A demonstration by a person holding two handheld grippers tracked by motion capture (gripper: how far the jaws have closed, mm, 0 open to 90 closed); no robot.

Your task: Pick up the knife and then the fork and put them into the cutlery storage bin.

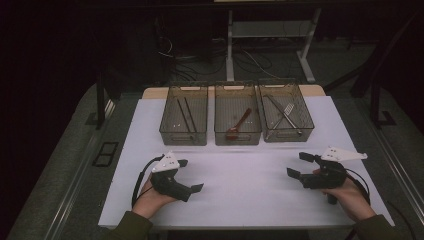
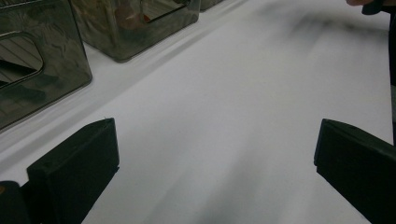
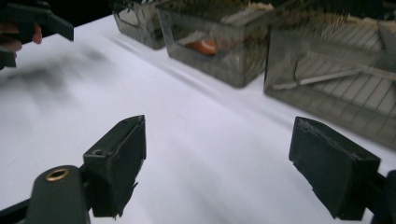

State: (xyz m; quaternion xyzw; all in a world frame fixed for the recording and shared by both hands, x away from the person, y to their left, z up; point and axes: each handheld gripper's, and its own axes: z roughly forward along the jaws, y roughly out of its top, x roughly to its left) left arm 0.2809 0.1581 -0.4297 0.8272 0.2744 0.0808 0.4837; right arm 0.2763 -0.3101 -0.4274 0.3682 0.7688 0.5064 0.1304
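A: Looking from the high view, what is the biggest thing?

B: It is the white table [image 1: 240, 200]. It takes the whole middle of the picture, and the person sits at its 6 o'clock edge.

A: And after the table?

B: Three smoky see-through bins stand in a row at the 12 o'clock side. The left bin [image 1: 183, 120] is at about 11 o'clock and has two dark chopsticks [image 1: 186, 114] inside. The middle bin [image 1: 237, 120] is at 12 o'clock and holds a brown wooden spoon [image 1: 239, 123]. The right bin [image 1: 286, 117] is at about 1 o'clock, and there a metal fork [image 1: 284, 114] lies crossed with other metal cutlery.

A: Where are the tools?

B: The left gripper [image 1: 193, 175] is at about 7 o'clock, low over the table, and it points toward 3 o'clock. The right gripper [image 1: 298, 164] is at about 5 o'clock and points toward 9 o'clock, so the two face each other, well apart.

A: Are they pinching something?

B: No. In the left gripper view the two black jaws are spread wide with only white table between them. In the right gripper view it is the same: jaws wide apart, nothing between. Both are well apart from the bins and touch none of the cutlery.
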